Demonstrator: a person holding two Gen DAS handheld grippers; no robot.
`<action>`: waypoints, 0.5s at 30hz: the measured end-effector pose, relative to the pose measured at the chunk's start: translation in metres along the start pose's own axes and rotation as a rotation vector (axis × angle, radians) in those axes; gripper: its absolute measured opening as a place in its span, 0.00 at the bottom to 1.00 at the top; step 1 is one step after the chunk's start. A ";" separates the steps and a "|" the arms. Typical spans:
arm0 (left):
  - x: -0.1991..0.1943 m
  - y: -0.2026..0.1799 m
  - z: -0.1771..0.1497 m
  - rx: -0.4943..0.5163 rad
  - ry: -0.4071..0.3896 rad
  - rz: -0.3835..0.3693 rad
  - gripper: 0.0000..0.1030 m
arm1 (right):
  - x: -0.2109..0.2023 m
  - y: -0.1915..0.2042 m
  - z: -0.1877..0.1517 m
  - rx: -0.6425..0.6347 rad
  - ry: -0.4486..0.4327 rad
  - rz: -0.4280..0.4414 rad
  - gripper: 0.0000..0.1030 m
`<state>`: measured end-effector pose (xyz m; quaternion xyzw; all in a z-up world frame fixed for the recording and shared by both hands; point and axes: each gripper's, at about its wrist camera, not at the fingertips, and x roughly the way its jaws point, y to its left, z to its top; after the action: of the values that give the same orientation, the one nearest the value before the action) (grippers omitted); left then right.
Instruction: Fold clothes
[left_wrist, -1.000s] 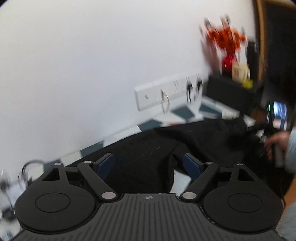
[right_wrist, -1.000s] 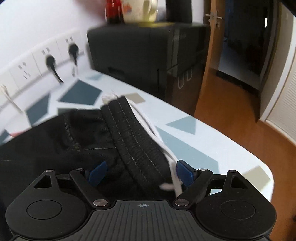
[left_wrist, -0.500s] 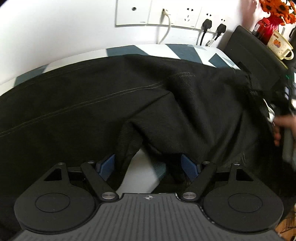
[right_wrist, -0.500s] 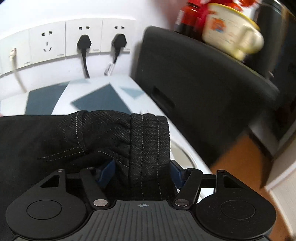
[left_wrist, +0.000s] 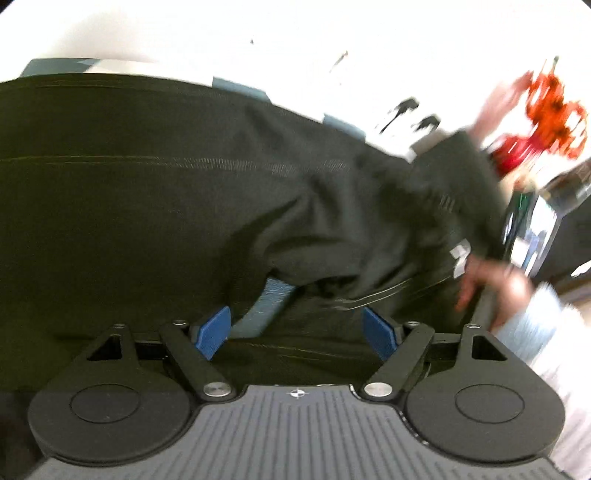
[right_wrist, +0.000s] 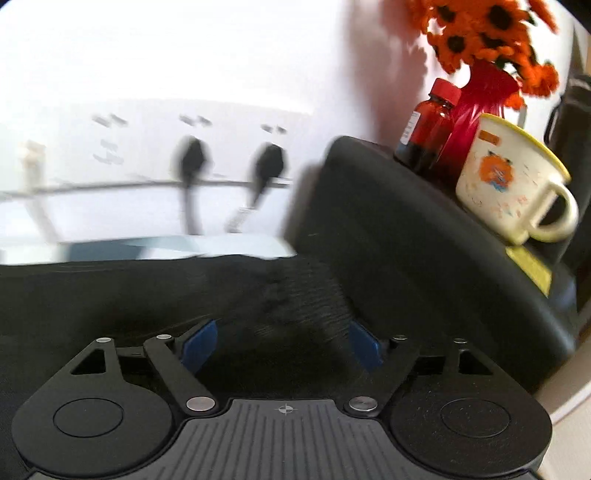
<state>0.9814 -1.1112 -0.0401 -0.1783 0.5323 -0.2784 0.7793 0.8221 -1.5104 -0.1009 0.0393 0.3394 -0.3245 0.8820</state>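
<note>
Black trousers (left_wrist: 155, 206) lie spread over a white table with grey-blue shapes (left_wrist: 271, 301). My left gripper (left_wrist: 295, 332) hangs low over the near edge of the cloth. It is open, with loose black fabric and a strip of bare table between its blue pads (left_wrist: 212, 330). My right gripper (right_wrist: 280, 345) is over the waistband end of the trousers (right_wrist: 288, 295), close to a black box. Its jaws are opening, and a hump of the black cloth sits between the pads without being pinched. In the left wrist view a hand (left_wrist: 480, 280) in a pale sleeve holds the right gripper's handle.
The black box (right_wrist: 406, 251) stands right of the trousers. It carries a cream mug (right_wrist: 506, 181), a brown bottle (right_wrist: 430, 122) and a red vase (right_wrist: 480, 107) of orange flowers. Two black plugs (right_wrist: 192, 158) sit in wall sockets behind the table.
The left gripper dropped closer to the trousers and rolled. The right gripper's jaws, tight on the waistband half a second ago, have widened, and it moved towards the wall and the black box.
</note>
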 end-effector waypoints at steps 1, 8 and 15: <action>-0.013 0.006 0.000 -0.025 -0.025 -0.028 0.79 | -0.019 0.001 -0.006 0.035 0.015 0.056 0.73; -0.085 0.069 0.006 -0.258 -0.242 0.016 0.79 | -0.110 0.068 -0.062 0.133 0.173 0.367 0.73; -0.142 0.217 -0.046 -0.824 -0.413 0.060 0.79 | -0.159 0.150 -0.096 -0.016 0.192 0.432 0.73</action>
<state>0.9523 -0.8521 -0.0775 -0.5097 0.4371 0.0204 0.7408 0.7685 -1.2776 -0.0976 0.1348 0.4079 -0.1204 0.8949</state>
